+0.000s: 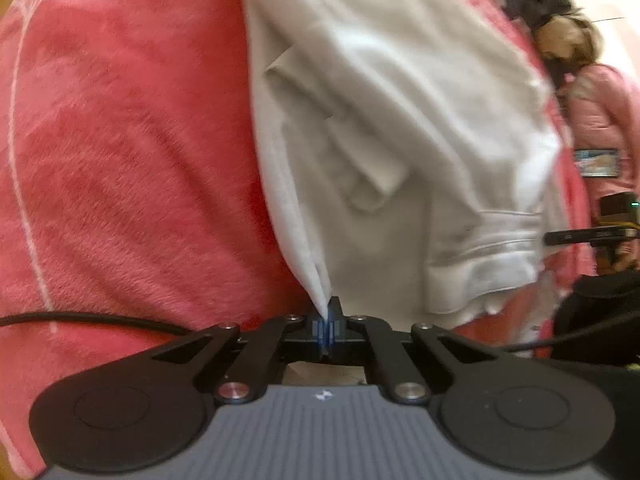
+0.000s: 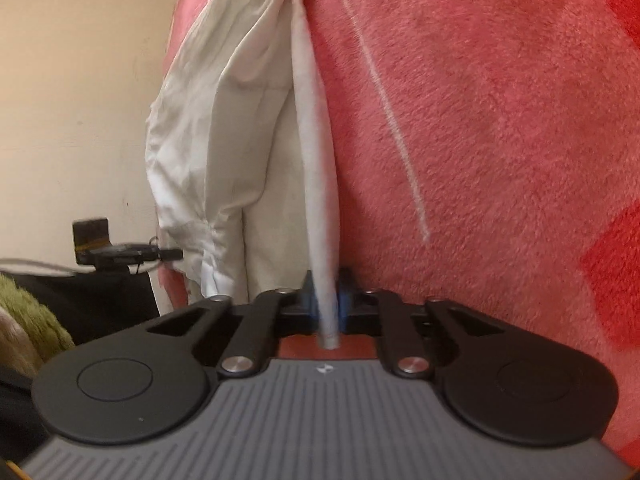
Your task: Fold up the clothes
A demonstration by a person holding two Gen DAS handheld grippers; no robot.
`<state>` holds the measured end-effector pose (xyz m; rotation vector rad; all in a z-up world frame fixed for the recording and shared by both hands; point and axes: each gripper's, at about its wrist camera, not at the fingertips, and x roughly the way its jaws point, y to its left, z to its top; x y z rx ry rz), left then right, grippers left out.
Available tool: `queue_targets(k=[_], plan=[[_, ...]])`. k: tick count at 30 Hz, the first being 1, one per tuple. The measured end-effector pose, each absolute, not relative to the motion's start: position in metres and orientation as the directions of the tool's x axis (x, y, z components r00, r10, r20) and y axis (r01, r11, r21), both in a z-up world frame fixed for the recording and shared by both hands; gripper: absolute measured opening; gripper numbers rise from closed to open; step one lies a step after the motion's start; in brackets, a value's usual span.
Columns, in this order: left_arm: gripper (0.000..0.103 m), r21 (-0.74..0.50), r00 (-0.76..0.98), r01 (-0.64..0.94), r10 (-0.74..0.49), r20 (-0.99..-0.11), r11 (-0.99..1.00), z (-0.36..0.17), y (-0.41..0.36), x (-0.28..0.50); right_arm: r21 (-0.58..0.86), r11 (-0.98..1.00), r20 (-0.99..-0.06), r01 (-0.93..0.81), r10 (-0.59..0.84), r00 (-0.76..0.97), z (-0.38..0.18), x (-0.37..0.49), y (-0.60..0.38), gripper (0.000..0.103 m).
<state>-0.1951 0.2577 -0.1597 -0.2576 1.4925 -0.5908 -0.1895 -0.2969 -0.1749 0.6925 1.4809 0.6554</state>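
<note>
Left wrist view has the left gripper (image 1: 326,326) pinched tight on a thin doubled edge of the white garment (image 1: 384,128), which runs up and away from the jaws and spreads to the right of them, over the pink blanket (image 1: 120,140). The right gripper (image 2: 326,300), seen from its own wrist, is likewise clamped on a rolled white edge that rises straight ahead along its fingers, the bulk of the cloth hanging to its left.

Each gripper holds one end, so neither is nearer; the long axis of the cloth seems to run between them, and any fold would turn on bringing that held edge across the body of the cloth.

It looks like a thin cotton shirt, creased, with a stitched hem or cuff bunched low and to the right of the left gripper. It appears partly lifted off the blanket. How many folds it already carries cannot be told through the blur.
</note>
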Motion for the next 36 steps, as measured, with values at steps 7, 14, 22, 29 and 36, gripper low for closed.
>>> queue_targets(k=[7, 14, 22, 29, 36], plan=[[0.002, -0.617, 0.111, 0.165, -0.636, -0.764, 0.769, -0.13, 0.268, -0.193, 0.851, 0.526, -0.524, -0.02, 0.85, 0.053, -0.156, -0.195, -0.302, 0.001], [0.002, -0.707, 0.227, 0.087, -0.705, -0.672, 0.702, -0.117, 0.289, -0.178, 0.891, 0.451, -0.441, -0.049, 0.887, 0.132, -0.139, -0.177, -0.305, 0.001], [0.002, -0.746, 0.338, 0.074, -0.721, -0.605, 0.662, -0.106, 0.302, -0.153, 0.92, 0.381, -0.355, -0.091, 0.909, 0.218, -0.126, -0.14, -0.312, 0.001], [0.002, -0.791, 0.454, 0.001, -0.704, -0.545, 0.612, -0.117, 0.314, -0.12, 0.943, 0.322, -0.281, -0.08, 0.903, 0.325, -0.137, -0.097, -0.313, 0.001], [0.007, -0.815, 0.5, -0.26, -0.65, -0.572, 0.518, -0.179, 0.329, -0.091, 0.956, 0.233, -0.29, 0.176, 0.829, 0.477, -0.199, -0.064, -0.328, 0.007]])
